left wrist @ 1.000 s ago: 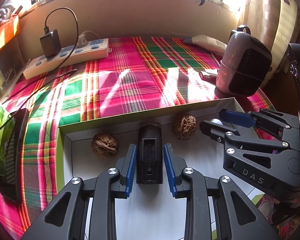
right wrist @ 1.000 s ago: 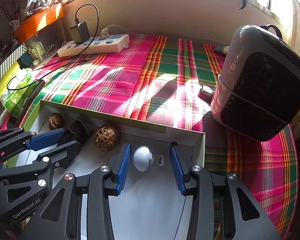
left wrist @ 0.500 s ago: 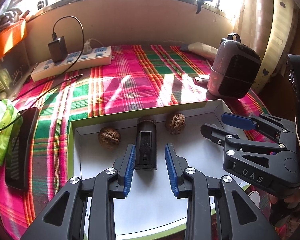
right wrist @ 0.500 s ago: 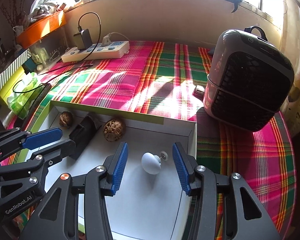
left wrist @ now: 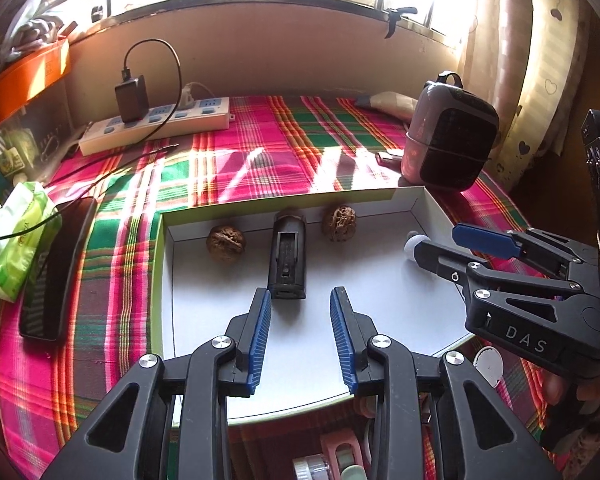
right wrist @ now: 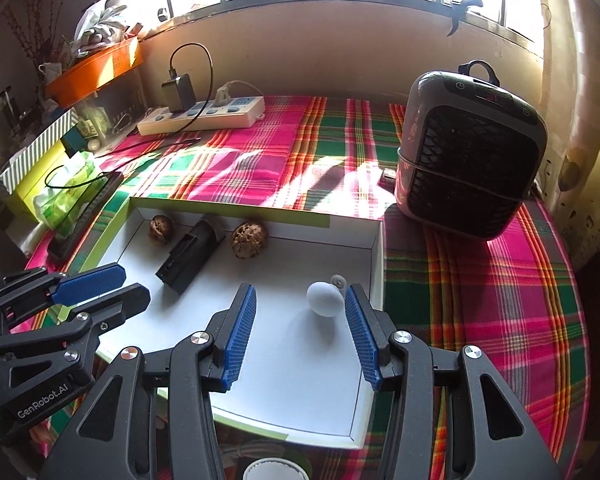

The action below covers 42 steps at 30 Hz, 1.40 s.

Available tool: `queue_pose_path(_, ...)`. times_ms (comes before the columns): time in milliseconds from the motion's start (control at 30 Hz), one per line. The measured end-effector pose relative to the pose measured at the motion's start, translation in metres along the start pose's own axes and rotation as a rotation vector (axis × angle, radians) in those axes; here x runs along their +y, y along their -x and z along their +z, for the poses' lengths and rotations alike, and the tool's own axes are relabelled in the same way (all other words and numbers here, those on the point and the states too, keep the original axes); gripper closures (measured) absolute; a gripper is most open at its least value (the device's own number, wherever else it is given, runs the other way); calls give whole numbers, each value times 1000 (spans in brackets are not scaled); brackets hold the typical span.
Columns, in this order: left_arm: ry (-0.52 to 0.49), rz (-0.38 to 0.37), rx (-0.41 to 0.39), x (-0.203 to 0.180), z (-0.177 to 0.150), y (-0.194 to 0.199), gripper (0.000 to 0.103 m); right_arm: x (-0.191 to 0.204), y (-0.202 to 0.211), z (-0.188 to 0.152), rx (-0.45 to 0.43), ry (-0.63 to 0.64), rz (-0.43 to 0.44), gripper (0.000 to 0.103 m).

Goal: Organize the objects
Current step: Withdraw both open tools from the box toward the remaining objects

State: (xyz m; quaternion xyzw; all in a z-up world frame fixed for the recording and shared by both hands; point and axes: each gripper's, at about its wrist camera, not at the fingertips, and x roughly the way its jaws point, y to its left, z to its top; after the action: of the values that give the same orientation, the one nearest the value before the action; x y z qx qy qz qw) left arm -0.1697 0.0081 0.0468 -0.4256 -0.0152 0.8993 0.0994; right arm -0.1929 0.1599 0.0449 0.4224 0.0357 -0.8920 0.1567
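Both tools are released and hold nothing. The left tool (left wrist: 300, 300) hovers over the white tray (left wrist: 428, 208), just short of the black case (left wrist: 287, 258) lying between two walnuts (left wrist: 225, 243). The right tool (right wrist: 300, 300) hangs near the white knob (right wrist: 324, 299), which rests on the tray floor by its right wall.

left hand-held gripper (left wrist: 300, 336) empty, jaws apart, right hand-held gripper (right wrist: 300, 336) likewise

The right gripper (left wrist: 452, 250), seen from the left wrist at three o'clock, bears "DAS" in pale letters on its black body. The left gripper (right wrist: 112, 286), at eight o'clock from the right wrist, reads "GenRobot.AI".
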Motion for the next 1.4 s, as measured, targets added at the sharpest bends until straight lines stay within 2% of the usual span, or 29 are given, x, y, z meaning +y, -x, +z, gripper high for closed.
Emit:
queue_pose_path(433, 30, -10, -31, 3, -23, 23, 74, 1, 21, -23, -29, -30, 3, 55)
queue_pose_path(867, 22, -5, -59, -2, -47, 48, 73, 8, 55, -51, -106, -53, 8, 55)
queue_pose_path(1200, 28, 27, -65, -2, -70, 56, 70, 18, 70, -75, -125, -38, 10, 55)
queue_pose_path(1400, 28, -13, -53, -2, -82, 56, 69, 23, 70, -89, -111, -33, 28, 55)
